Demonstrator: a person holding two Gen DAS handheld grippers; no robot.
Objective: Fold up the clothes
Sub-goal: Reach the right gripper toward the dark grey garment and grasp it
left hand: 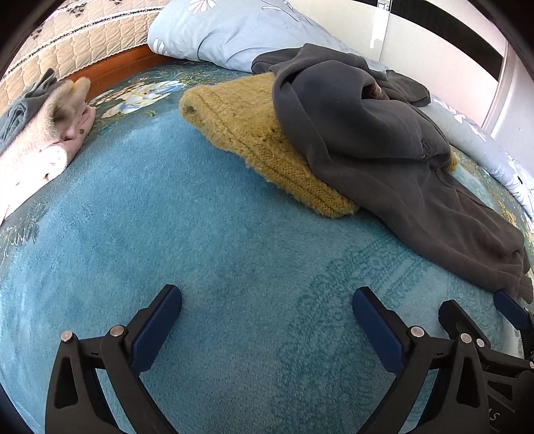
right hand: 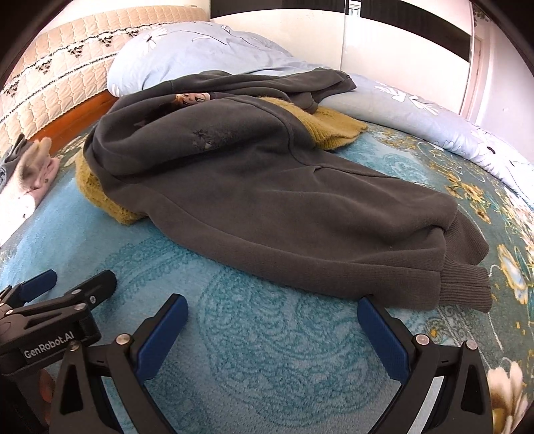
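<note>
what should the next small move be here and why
Probably reach the right hand-held gripper forward to the ribbed hem of the dark grey sweatshirt and pinch it. Both it and the left hand-held gripper are open and empty over the blue blanket, and the sweatshirt lies crumpled on top of the yellow knit, so it comes off first.

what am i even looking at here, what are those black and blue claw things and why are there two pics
The claws are two handheld grippers, one in each of a person's hands; no robot arm is involved. Each carries a wide-angle camera looking along its fingers, hence two curved pictures. One shows the left gripper, the other the right gripper. Both are open and hold nothing. They hover over a teal blanket on a bed. On it lies a dark grey hoodie draped over a mustard knitted sweater. Pale pink clothing lies to the left, a light blue pillow behind.
</note>
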